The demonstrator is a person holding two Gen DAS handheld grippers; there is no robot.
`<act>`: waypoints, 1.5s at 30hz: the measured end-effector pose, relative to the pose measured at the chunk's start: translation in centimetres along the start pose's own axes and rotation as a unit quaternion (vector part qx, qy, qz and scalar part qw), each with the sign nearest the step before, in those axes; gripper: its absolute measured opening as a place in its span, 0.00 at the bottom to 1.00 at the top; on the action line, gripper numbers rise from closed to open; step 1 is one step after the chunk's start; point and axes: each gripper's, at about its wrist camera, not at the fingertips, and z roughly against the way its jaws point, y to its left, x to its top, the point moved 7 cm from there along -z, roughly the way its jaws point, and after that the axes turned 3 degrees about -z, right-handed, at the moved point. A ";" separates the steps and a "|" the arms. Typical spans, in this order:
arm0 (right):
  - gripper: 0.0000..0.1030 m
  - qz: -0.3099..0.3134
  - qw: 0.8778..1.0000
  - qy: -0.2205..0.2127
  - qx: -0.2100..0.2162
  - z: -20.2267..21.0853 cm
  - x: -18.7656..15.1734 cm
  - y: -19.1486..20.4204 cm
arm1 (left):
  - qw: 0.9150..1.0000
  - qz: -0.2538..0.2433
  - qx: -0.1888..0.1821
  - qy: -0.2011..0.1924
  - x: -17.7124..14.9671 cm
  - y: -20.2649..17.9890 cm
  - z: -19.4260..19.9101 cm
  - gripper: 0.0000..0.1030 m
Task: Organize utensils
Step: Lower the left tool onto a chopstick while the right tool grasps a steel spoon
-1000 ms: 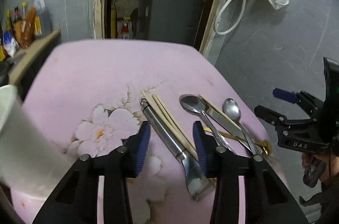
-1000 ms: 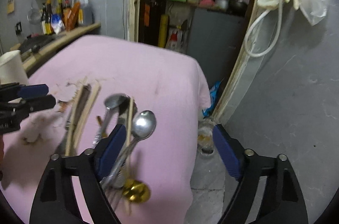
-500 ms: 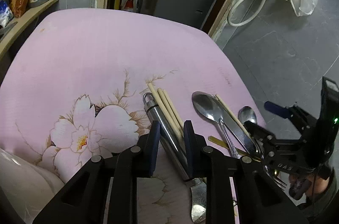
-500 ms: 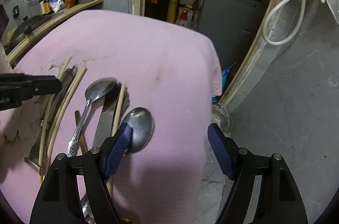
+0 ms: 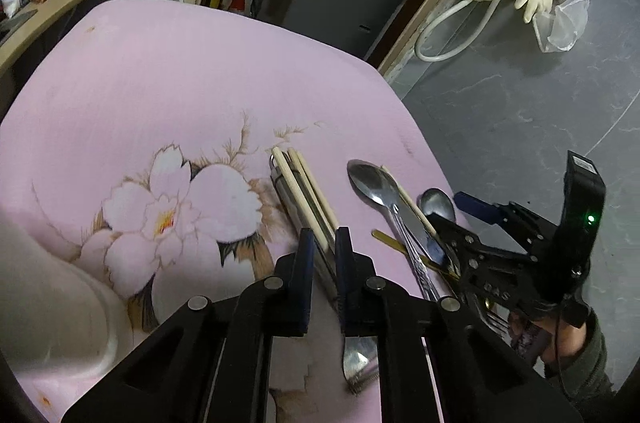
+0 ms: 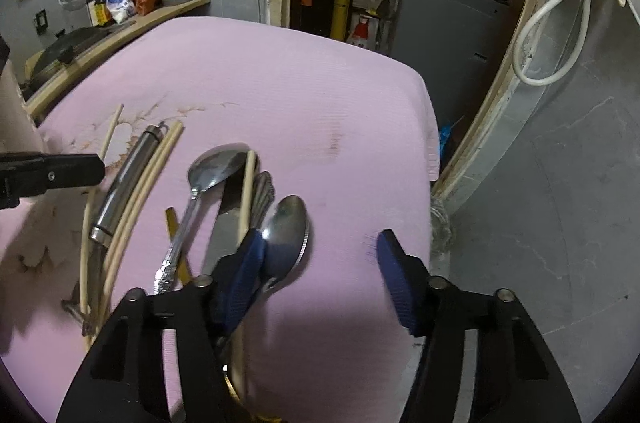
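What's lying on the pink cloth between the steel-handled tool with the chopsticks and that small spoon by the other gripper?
In the right wrist view, between the steel-handled tool and small spoon lie a large spoon, a knife, a loose chopstick and a gold-coloured utensil.

Black angular plastic left gripper (image 5: 321,255) with dark blue ribbed pads, silver round screws, matching right gripper (image 6: 320,263), green indicator light, dark green sleeve (image 5: 592,355)

Pink flower-printed tablecloth (image 5: 200,83), silver spoon (image 6: 286,235)
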 end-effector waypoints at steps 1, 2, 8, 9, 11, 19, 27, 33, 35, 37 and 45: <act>0.47 0.001 1.000 -0.001 0.000 0.0 0.0 0.0 | 1.000 0.002 -0.005 0.002 -0.2 0.0 0.2 0.07; 0.41 0.001 1.000 -0.003 -0.001 0.1 0.0 0.2 | 1.000 0.003 -0.009 0.003 -0.3 -0.2 0.2 0.07; 0.19 -0.009 1.000 -0.007 0.011 0.7 -0.1 -0.8 | 1.000 -0.003 -0.018 0.016 -1.8 -0.7 1.1 0.07; 0.19 -0.008 1.000 -0.007 0.009 0.8 -0.2 -0.9 | 1.000 -0.003 -0.018 0.016 -2.0 -0.7 1.3 0.07; 0.19 -0.014 1.000 -0.008 0.008 0.9 -0.2 -0.8 | 1.000 -0.004 -0.019 0.015 -2.3 -0.8 1.4 0.07; 0.33 -0.054 0.999 0.005 -0.008 0.0 0.9 0.0 | 0.999 -0.028 -0.025 -0.014 -2.3 -1.7 1.7 0.07; 0.38 -0.085 0.995 0.024 -0.046 -0.6 1.6 1.2 | 0.998 -0.040 -0.037 -0.029 -2.5 -2.1 1.3 0.07; 0.48 -0.072 0.995 0.030 -0.065 -0.8 1.4 2.0 | 0.998 -0.030 -0.040 -0.023 -2.8 -1.6 0.8 0.07; 0.49 -0.065 0.995 0.034 -0.066 -1.0 1.4 2.0 | 0.999 -0.026 -0.040 -0.020 -2.9 -1.3 0.7 0.07; 0.49 -0.061 0.995 0.033 -0.065 -1.1 1.3 2.0 | 0.999 -0.023 -0.043 -0.019 -2.9 -1.1 0.7 0.07; 0.48 -0.029 0.996 0.048 -0.073 -1.0 1.4 2.3 | 0.998 -0.020 -0.048 -0.022 -2.6 -1.0 0.9 0.07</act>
